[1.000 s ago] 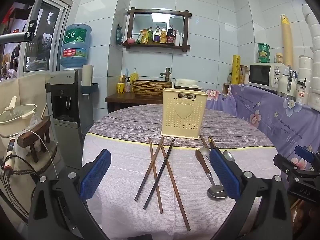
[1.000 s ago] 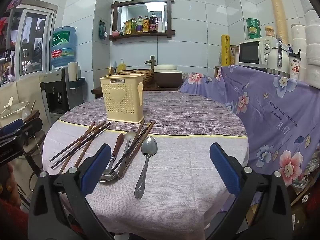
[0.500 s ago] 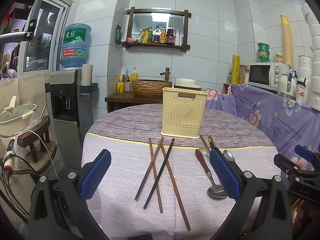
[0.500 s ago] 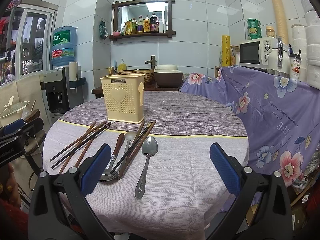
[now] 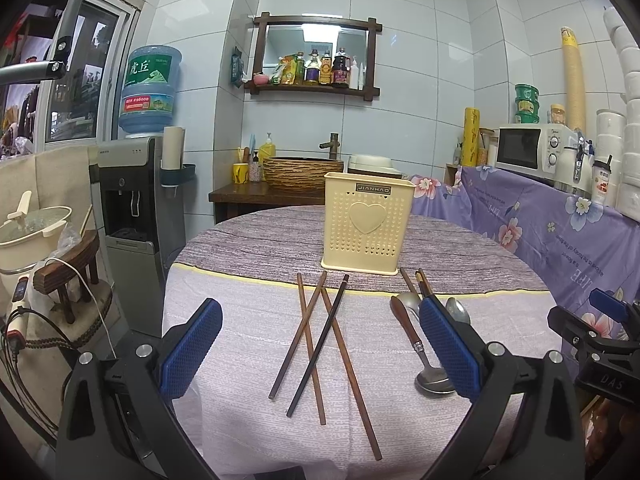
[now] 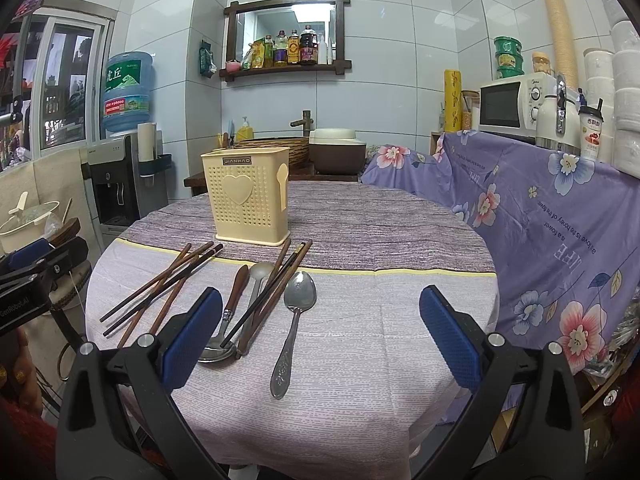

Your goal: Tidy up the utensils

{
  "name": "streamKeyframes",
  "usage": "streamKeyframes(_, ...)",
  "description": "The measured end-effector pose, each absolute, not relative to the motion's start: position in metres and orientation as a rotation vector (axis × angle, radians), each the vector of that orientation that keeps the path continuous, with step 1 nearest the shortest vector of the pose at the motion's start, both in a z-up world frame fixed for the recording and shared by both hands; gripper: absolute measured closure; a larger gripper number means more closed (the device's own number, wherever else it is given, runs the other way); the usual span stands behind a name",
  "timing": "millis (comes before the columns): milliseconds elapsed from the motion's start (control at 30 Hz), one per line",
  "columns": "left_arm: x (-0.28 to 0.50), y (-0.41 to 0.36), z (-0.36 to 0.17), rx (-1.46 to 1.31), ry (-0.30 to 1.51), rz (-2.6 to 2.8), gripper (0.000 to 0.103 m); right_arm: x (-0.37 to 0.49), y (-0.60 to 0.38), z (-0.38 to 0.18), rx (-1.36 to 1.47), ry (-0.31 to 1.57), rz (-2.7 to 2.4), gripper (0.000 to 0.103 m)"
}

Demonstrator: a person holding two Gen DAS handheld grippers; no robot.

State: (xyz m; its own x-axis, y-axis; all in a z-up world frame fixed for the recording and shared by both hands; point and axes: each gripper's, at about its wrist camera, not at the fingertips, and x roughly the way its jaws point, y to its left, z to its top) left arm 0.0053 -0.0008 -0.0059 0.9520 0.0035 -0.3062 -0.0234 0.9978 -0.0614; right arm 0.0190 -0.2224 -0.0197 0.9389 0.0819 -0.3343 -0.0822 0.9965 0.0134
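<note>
utensils loose on table, both grippers wide open

left gripper (image 5: 320,344) hangs over the near table edge, jaws spread wide, nothing btwn the blue pads (image 5: 192,348). right gripper (image 6: 320,338) same: wide open, holding nothing.

holder (image 5: 367,226) is cream plastic w/ a heart on front, upright at mid table on the grey-purple cloth band. seen from right wrist it sits far left.

chopsticks (image 5: 320,336): four lie crossed in a loose fan just near of the holder, three brown, one darker, tips pointing far. in the right wrist view this bunch is at left, beside the left pad.

2nd bunch is right of the first: wood-handled spoon (image 6: 230,312), bowl near, a ladle (image 6: 260,276) beside it, more chopsticks (image 6: 276,288) lying across them, tips close to the holder base. metal spoon (image 6: 294,320) lies just right of that pile, bowl far, handle near, apart from the rest.

table (image 6: 400,320) has a lilac cloth w/ a yellow stripe. microwave (image 6: 508,106) sits far right on a floral-covered counter; water dispenser (image 5: 132,200) far left.
</note>
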Motion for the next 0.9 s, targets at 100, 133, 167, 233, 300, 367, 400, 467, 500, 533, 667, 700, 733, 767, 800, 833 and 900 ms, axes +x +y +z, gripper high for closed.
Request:
streamKeyframes(100,0.0049,-0.0017,-0.0064,-0.065,0.310,0.013,0.005,0.0189,-0.2215,-0.0204,-0.002,0.339,0.083,0.006)
streamKeyframes(133,0.0048,-0.0021,-0.0068,-0.065,0.310,0.012,0.005,0.0190,-0.2211,-0.0209,-0.003,0.338,0.082,0.006)
streamKeyframes(167,0.0049,-0.0025,-0.0073,-0.065,0.312,0.011,0.005,0.0192,-0.2206,-0.0214,-0.003,0.339,0.083,0.006)
streamKeyframes(233,0.0050,-0.0031,-0.0083,-0.065,0.315,0.009,0.005,0.0191,-0.2201,-0.0218,-0.004,0.340,0.083,0.006)
streamKeyframes(300,0.0060,-0.0004,-0.0069,-0.065,0.316,0.011,0.005,0.0188,-0.2198,-0.0220,-0.006,0.340,0.084,0.006)
streamKeyframes(367,0.0060,-0.0005,-0.0073,-0.066,0.316,0.011,0.005,0.0189,-0.2204,-0.0215,-0.005,0.341,0.085,0.006)
streamKeyframes(400,0.0060,-0.0002,-0.0074,-0.066,0.316,0.011,0.005,0.0189,-0.2204,-0.0215,-0.005,0.341,0.085,0.006)
streamKeyframes(467,0.0062,-0.0001,-0.0074,-0.065,0.317,0.010,0.005,0.0190,-0.2204,-0.0215,-0.005,0.342,0.086,0.006)
streamKeyframes(500,0.0064,-0.0001,-0.0082,-0.065,0.319,0.010,0.005,0.0187,-0.2202,-0.0213,-0.005,0.342,0.086,0.006)
streamKeyframes(533,0.0065,0.0000,-0.0087,-0.064,0.320,0.009,0.005,0.0183,-0.2201,-0.0214,-0.005,0.342,0.086,0.006)
streamKeyframes(667,0.0067,-0.0003,-0.0093,-0.064,0.320,0.009,0.005,0.0185,-0.2203,-0.0212,-0.005,0.343,0.086,0.006)
streamKeyframes(700,0.0068,-0.0002,-0.0090,-0.064,0.321,0.009,0.005,0.0182,-0.2200,-0.0214,-0.005,0.344,0.086,0.006)
streamKeyframes(733,0.0068,-0.0002,-0.0089,-0.064,0.321,0.009,0.005,0.0180,-0.2200,-0.0214,-0.005,0.344,0.086,0.006)
streamKeyframes(767,0.0068,-0.0002,-0.0090,-0.064,0.321,0.009,0.005,0.0185,-0.2204,-0.0212,-0.005,0.344,0.086,0.006)
streamKeyframes(800,0.0068,-0.0002,-0.0090,-0.064,0.321,0.009,0.005,0.0185,-0.2204,-0.0212,-0.005,0.343,0.086,0.006)
streamKeyframes(833,0.0068,-0.0004,-0.0093,-0.064,0.321,0.009,0.005,0.0180,-0.2200,-0.0214,-0.005,0.343,0.086,0.006)
streamKeyframes(900,0.0068,0.0000,-0.0091,-0.064,0.321,0.008,0.005,0.0185,-0.2200,-0.0213,-0.006,0.344,0.086,0.006)
